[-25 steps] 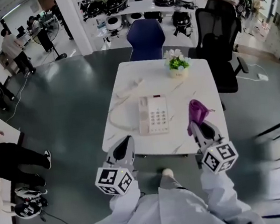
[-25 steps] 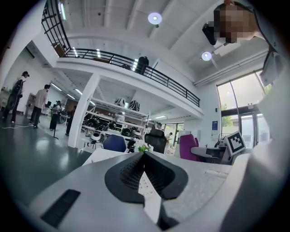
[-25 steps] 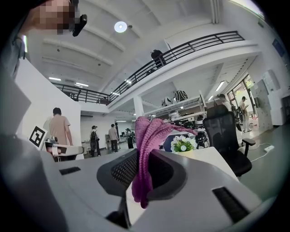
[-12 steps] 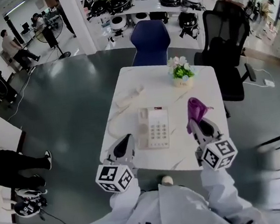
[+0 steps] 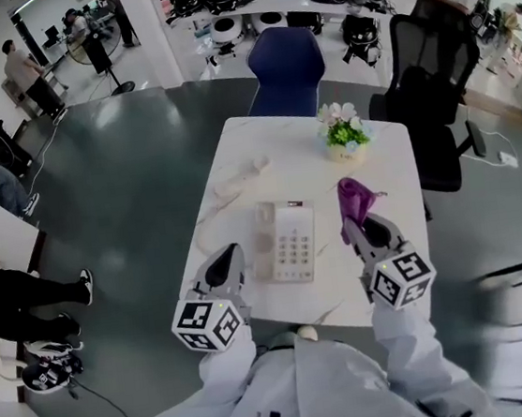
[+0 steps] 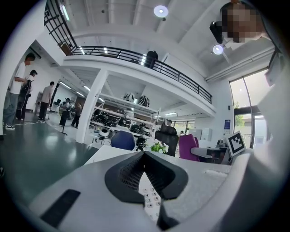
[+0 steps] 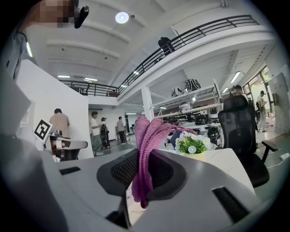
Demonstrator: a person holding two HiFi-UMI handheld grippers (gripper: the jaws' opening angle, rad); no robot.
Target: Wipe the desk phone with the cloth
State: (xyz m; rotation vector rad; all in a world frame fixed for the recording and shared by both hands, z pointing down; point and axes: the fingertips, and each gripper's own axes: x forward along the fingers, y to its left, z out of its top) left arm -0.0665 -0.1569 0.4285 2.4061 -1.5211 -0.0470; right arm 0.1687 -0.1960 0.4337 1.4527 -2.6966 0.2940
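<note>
A white desk phone (image 5: 286,239) lies on the white table (image 5: 304,174), its handset on the left side. My right gripper (image 5: 361,226) hovers just right of the phone, shut on a purple cloth (image 5: 354,203) that sticks up from the jaws. In the right gripper view the cloth (image 7: 147,136) hangs between the pads (image 7: 123,171). My left gripper (image 5: 224,268) sits at the phone's near left corner, over the table's front edge. In the left gripper view its jaws (image 6: 145,157) meet at the tips with nothing held, and the phone's keypad (image 6: 150,199) shows below them.
A small pot of flowers (image 5: 344,134) stands at the table's far right. A blue chair (image 5: 286,66) and a black office chair (image 5: 429,97) stand behind the table. The phone cord (image 5: 213,220) loops to the left. People stand far off at the left.
The head view has shifted a little. My right gripper with the cloth has edged left, closer to the phone. The left gripper stays near the table's front edge.
</note>
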